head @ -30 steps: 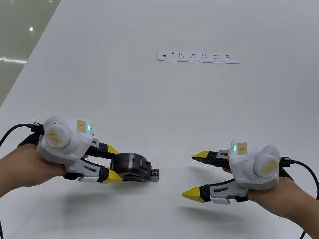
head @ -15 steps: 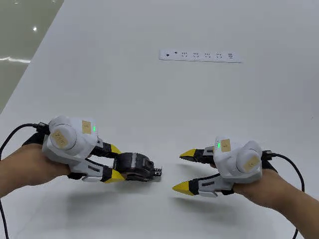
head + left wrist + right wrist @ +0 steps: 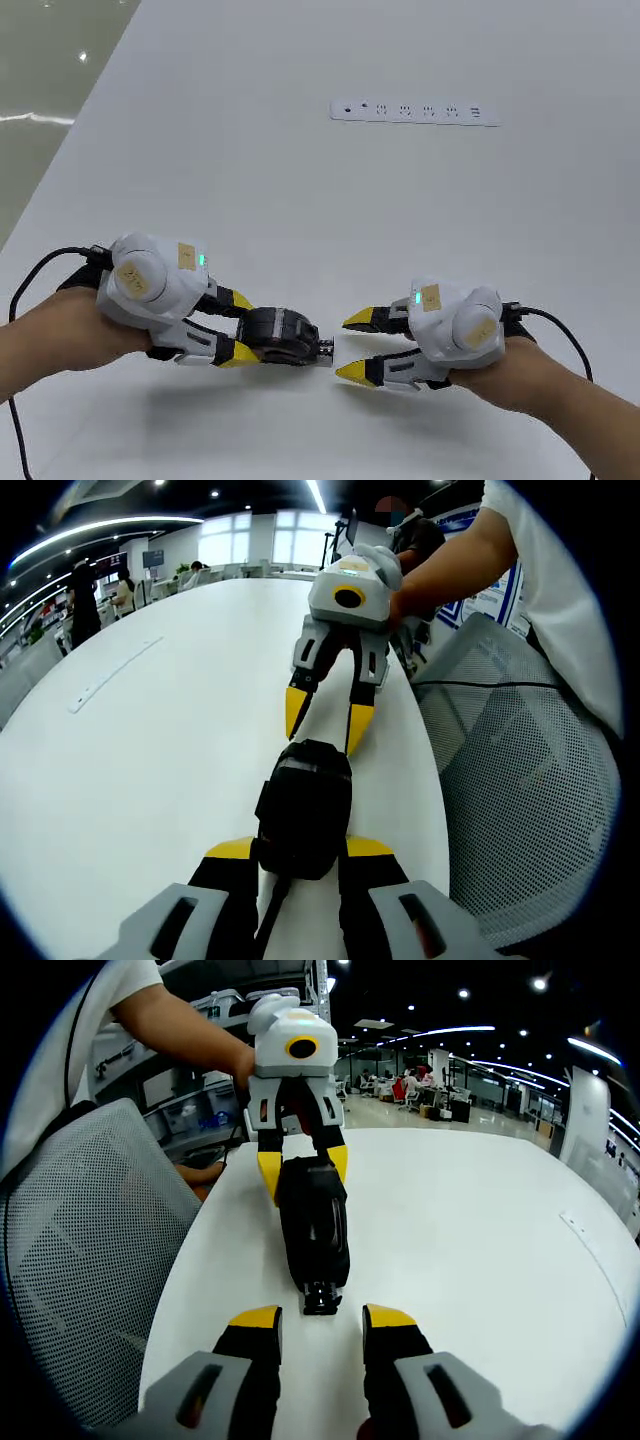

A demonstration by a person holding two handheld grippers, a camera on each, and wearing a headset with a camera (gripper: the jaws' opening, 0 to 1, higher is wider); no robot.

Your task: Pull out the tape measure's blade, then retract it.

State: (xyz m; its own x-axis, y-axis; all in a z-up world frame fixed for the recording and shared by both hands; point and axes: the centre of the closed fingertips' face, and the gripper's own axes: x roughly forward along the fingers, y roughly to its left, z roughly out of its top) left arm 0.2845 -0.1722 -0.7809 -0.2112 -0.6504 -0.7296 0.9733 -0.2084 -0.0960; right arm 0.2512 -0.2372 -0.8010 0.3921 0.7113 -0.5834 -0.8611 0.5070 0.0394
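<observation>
Black tape measure [image 3: 283, 334]; flat; blade retracted

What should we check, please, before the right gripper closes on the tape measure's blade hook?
1. Left gripper shut on the black plastic tape measure case: ok.
2. Right gripper open: ok.
3. Small metal blade hook pointing at the right gripper, centred on its gap: ok.
4. Hook deep enough between the jaws to pinch: cannot tell, it sits about level with their tips.
5. Blade lock released: cannot tell.
6. White power strip well away from the pull path: ok.
</observation>
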